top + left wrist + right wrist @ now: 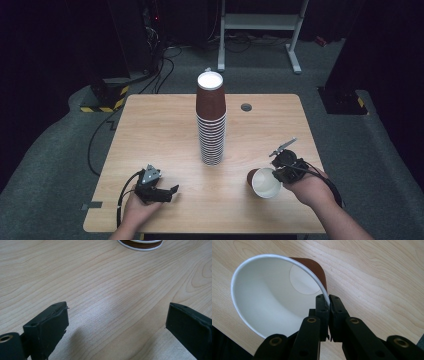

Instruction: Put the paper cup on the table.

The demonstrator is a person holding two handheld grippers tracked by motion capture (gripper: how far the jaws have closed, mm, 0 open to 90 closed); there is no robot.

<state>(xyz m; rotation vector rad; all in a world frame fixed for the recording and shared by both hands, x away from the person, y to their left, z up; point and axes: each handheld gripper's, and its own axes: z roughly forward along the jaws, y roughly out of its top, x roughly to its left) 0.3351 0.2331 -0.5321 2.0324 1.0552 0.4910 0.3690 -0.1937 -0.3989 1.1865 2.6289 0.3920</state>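
Observation:
A tall stack of brown paper cups [211,120] stands upside down in the middle of the wooden table [150,130]; its lowest rim [140,243] shows at the top of the left gripper view. My right gripper [280,172] is shut on the rim of a single brown cup [264,182] with a white inside [269,295], held tilted with its mouth toward the camera, near the table's right front. My left gripper [167,192] rests low at the left front, its jaws wide apart over bare wood, with one black pad [51,322] on each side and nothing between.
A small round grommet [246,107] sits in the table's far right part. Cables [165,65] and a white metal frame [260,22] lie on the grey floor beyond the table. Bare wood lies between the grippers and around the stack.

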